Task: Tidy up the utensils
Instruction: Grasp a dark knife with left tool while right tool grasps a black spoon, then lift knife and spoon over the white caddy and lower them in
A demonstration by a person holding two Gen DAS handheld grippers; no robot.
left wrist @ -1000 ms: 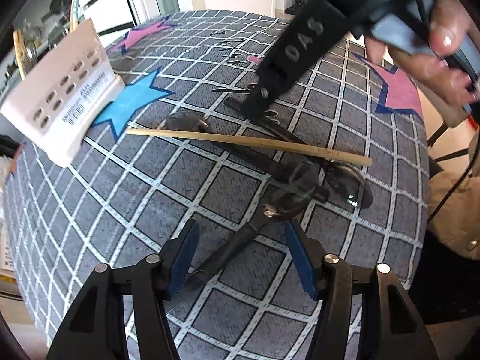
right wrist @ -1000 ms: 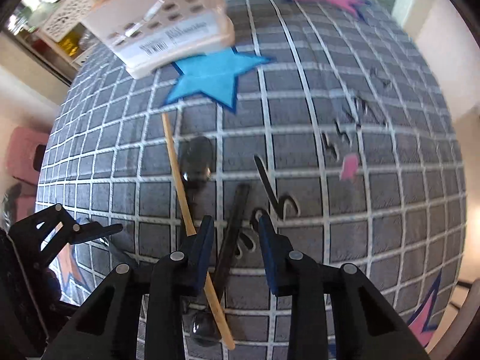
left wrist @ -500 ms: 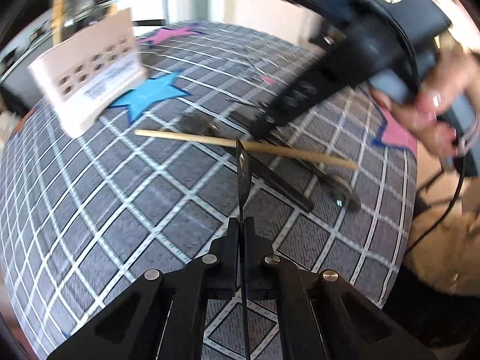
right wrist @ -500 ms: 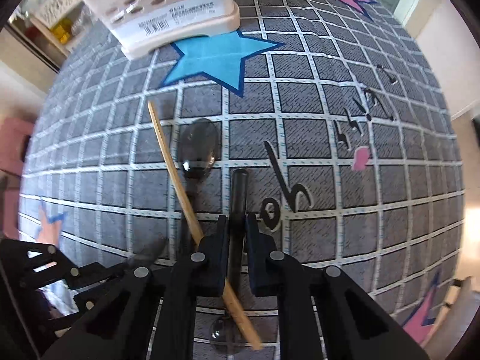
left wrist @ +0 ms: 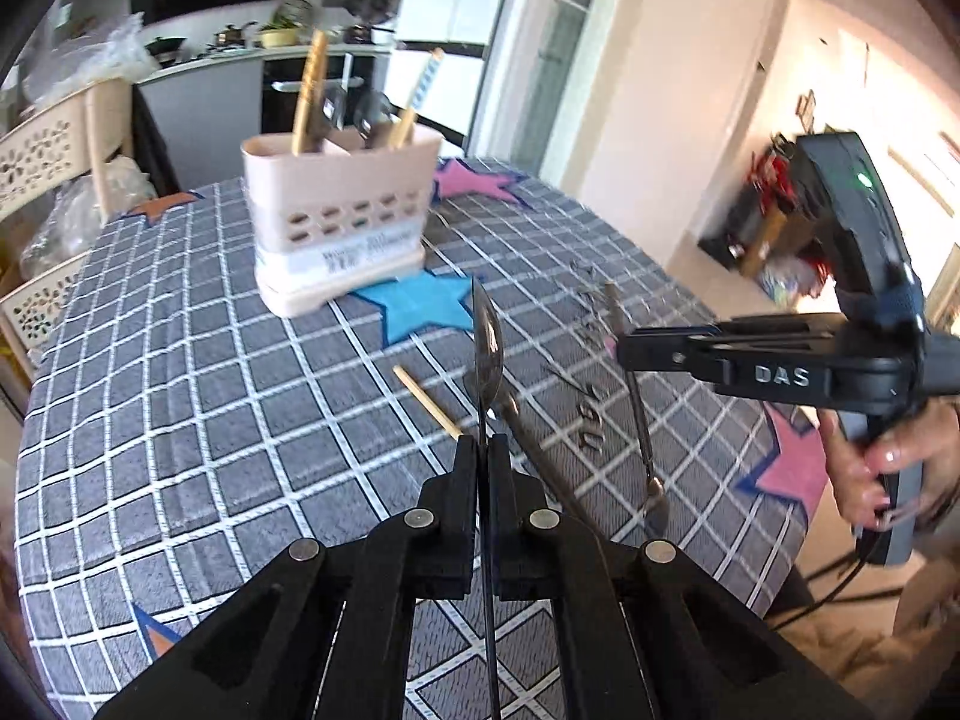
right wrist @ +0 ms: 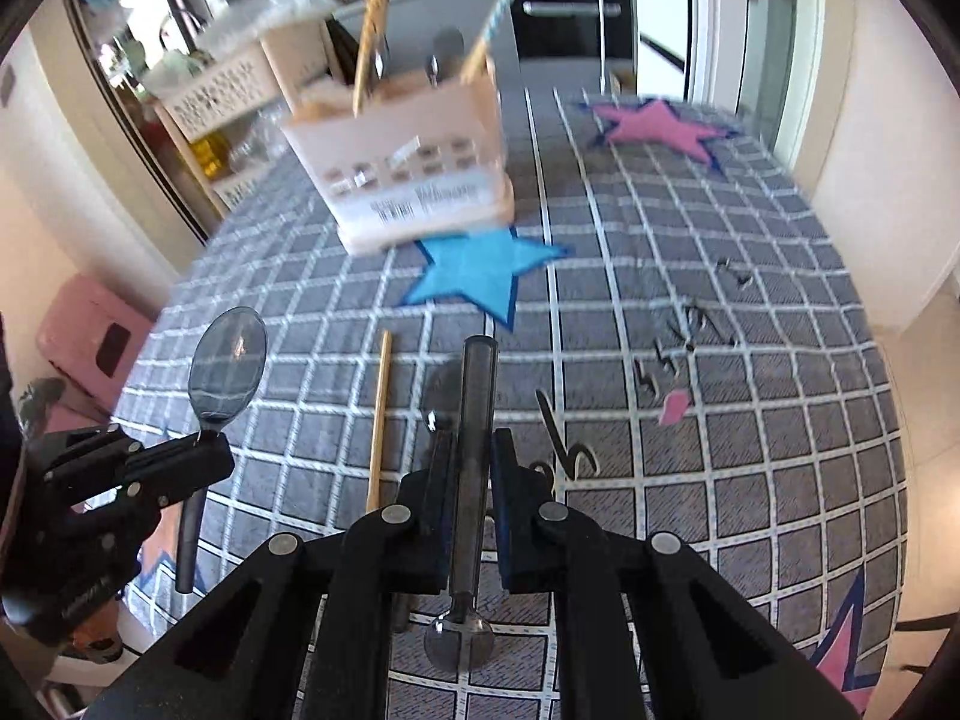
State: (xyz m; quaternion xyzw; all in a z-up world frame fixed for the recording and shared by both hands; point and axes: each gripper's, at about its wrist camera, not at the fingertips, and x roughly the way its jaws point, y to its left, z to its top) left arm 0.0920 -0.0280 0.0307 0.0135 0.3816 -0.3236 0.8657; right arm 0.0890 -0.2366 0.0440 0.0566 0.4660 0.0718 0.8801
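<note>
Left gripper (left wrist: 483, 450) is clamped on a spoon (left wrist: 487, 342), bowl forward; right gripper (right wrist: 470, 450) pinches another spoon's handle (right wrist: 474, 420), bowl twd me. Holder (left wrist: 339, 222) sits far ahead, slightly left, so left hand's nearer, I'd say. Right cam shows my left spoon face-on; left cam only edge-on.

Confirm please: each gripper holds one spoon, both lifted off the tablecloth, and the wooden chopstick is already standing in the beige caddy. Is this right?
Not quite. The wooden chopstick lies flat on the tablecloth, short of the beige caddy; the right wrist view shows it. The rest holds: the left gripper and the right gripper each hold one spoon, lifted.
</note>
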